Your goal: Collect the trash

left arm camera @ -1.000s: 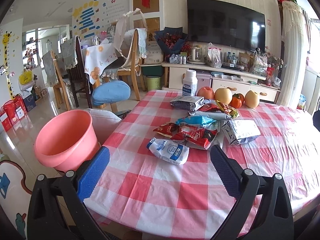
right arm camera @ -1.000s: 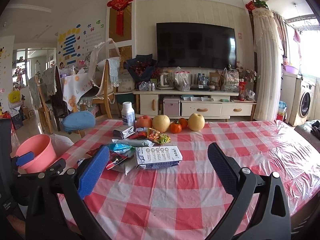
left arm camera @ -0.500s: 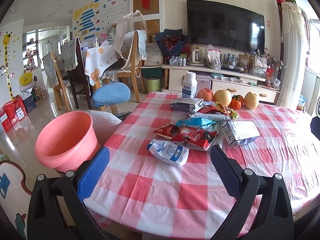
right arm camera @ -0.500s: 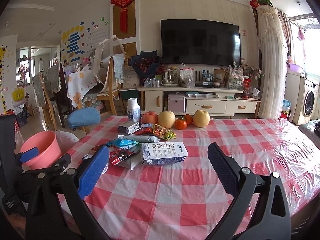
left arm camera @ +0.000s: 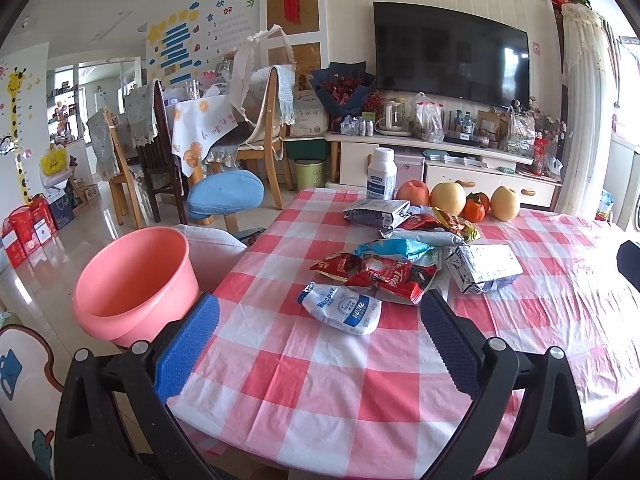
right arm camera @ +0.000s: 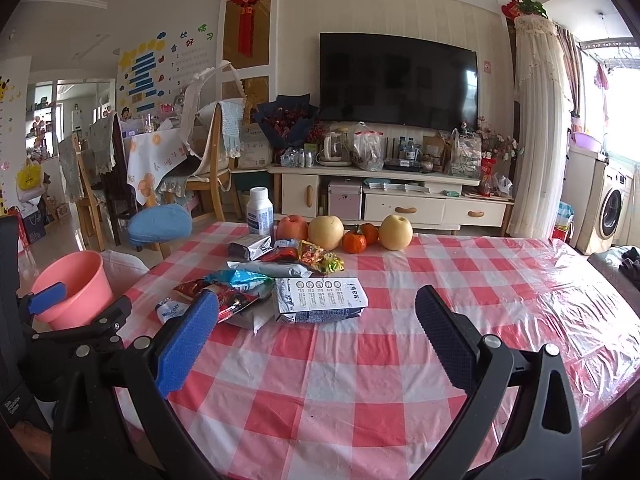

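1. On the red-and-white checked tablecloth [left arm camera: 320,392] ahead of you, the trash lies in a loose pile toward the table's left half, beyond both sets of fingertips.
2. Your left gripper [left arm camera: 320,322] is spread wide and holds nothing; the white-and-blue pouch [left arm camera: 340,309] sits just past the gap between its fingers, nearest of all the litter.
3. Your right gripper [right arm camera: 316,320] is likewise released and empty; the white carton-style pack [right arm camera: 320,300] with printed circles lies just beyond it, slightly left of centre.
4. Behind the pouch you have a red snack wrapper [left arm camera: 394,280], a smaller red packet [left arm camera: 336,266] to its left, and a crumpled blue-and-white wrapper [left arm camera: 396,249] overlapping them.
5. Farther back lie a silver-grey wrapper [left arm camera: 420,236], a yellow-orange wrapper [left arm camera: 456,224] and a dark grey foil pack [left arm camera: 376,214], all touching or overlapping.
6. At the far edge stand a white bottle [left arm camera: 382,174], an apple [left arm camera: 412,195], two pale pears [left arm camera: 448,199] and small orange fruit [left arm camera: 476,207].
7. Off the table's left side, the pink bucket [left arm camera: 132,284] stands upright and open, just beside your left gripper's left finger.
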`<state>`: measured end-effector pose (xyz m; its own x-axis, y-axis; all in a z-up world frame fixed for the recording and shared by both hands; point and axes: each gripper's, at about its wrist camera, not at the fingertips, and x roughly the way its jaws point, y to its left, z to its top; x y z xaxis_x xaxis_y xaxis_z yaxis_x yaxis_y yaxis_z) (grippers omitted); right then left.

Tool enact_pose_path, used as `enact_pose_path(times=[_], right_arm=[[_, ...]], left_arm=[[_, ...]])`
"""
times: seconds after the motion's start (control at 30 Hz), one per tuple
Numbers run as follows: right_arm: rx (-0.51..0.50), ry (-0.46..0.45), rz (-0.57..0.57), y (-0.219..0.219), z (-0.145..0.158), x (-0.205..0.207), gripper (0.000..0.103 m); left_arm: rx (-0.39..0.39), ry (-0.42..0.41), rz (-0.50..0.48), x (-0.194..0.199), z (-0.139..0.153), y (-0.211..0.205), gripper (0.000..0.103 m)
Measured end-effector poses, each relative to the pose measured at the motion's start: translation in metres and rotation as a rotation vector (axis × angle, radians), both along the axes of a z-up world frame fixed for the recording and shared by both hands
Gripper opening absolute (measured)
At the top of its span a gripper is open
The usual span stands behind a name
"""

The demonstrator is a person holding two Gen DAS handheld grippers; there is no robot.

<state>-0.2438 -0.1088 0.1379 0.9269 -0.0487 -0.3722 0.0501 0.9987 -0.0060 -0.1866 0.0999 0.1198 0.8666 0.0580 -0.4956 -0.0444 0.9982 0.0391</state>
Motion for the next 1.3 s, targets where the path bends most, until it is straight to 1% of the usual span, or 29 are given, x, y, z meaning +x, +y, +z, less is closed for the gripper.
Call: enact_pose_path(times=[0.1,0.23,0.27,0.4,0.57,0.63,0.7,0.77,0.87,0.97,1.1,1.2,1.3], right_arm=[[-0.001,0.007,-0.008,0.0,-0.001,0.0,0.099],[0.036,0.036,-0.001,0.0,-0.001,-0.001,0.099],[0.044,0.043,0.004,0.0,0.0,-0.002,0.099],[0.052,0.08,0.04,0.003,-0.005,-0.005,0.099],[0.084,0.128,0.062,0.002,-0.014,-0.006,0.099],[0.118,0.146,0.063,-0.001,-0.018,-0.005,0.099],[0.173,0.164,0.07,-0.006,-0.023,-0.001,0.099],[0.21,0.179,0.084,-0.008,-0.029,0.003,0.099],[0.198,0.22,0.076,-0.004,-0.043,0.012,0.099],[0.217,0.262,0.086,0.0,-0.055,0.022,0.099],[0.234,0.283,0.101,0.003,-0.063,0.031,0.099],[0.222,0.293,0.119,0.002,-0.071,0.039,0.099],[0.188,0.328,0.14,0.0,-0.081,0.047,0.099]], left_arm=[[0.005,-0.017,0.009,-0.001,0.003,0.004,0.099],[-0.011,-0.044,0.006,-0.004,0.004,0.013,0.099],[-0.022,-0.048,0.002,-0.004,0.003,0.015,0.099],[-0.067,-0.01,0.005,0.003,-0.003,0.026,0.099],[-0.139,-0.009,0.022,0.01,-0.007,0.037,0.099],[-0.158,0.012,0.012,0.014,-0.012,0.038,0.099],[-0.169,0.038,0.006,0.019,-0.017,0.039,0.099],[-0.178,0.047,0.002,0.021,-0.02,0.039,0.099],[-0.175,0.056,-0.002,0.022,-0.023,0.039,0.099],[-0.189,0.078,-0.014,0.026,-0.028,0.038,0.099],[-0.196,0.104,-0.025,0.031,-0.033,0.035,0.099],[-0.214,0.147,-0.042,0.038,-0.039,0.032,0.099],[-0.209,0.176,-0.043,0.045,-0.044,0.028,0.099]])
